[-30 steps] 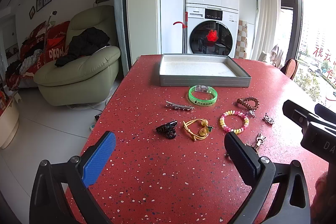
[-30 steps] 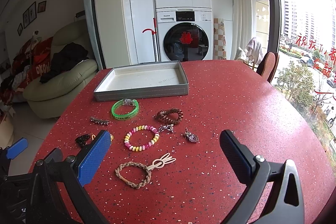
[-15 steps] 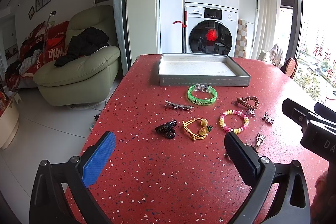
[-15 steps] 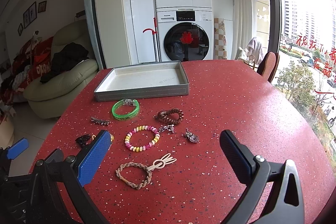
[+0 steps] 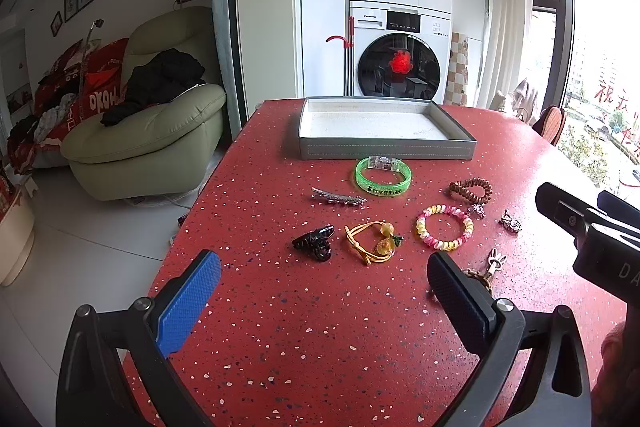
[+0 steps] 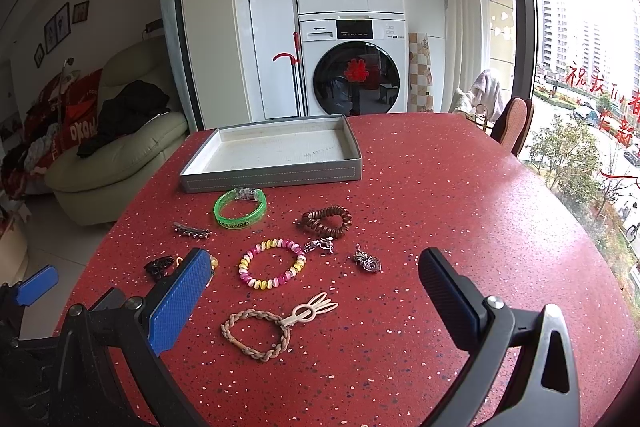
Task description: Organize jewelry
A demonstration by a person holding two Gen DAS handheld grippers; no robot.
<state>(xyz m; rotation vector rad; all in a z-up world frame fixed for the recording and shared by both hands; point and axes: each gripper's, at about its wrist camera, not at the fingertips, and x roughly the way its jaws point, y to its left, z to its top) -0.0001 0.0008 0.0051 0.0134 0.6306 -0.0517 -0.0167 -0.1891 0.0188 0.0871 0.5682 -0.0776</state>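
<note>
Jewelry is scattered across the red speckled surface just before the grey tray — a green bangle, a pink-and-yellow bead bracelet, a braided band. Both the left hand-held gripper and the right hand-held gripper are held spread wide above the surface — nothing is gripped.

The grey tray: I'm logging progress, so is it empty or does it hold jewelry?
Empty. The grey tray shows only bare pale lining in both views; the jewelry lies on the red table.
</note>
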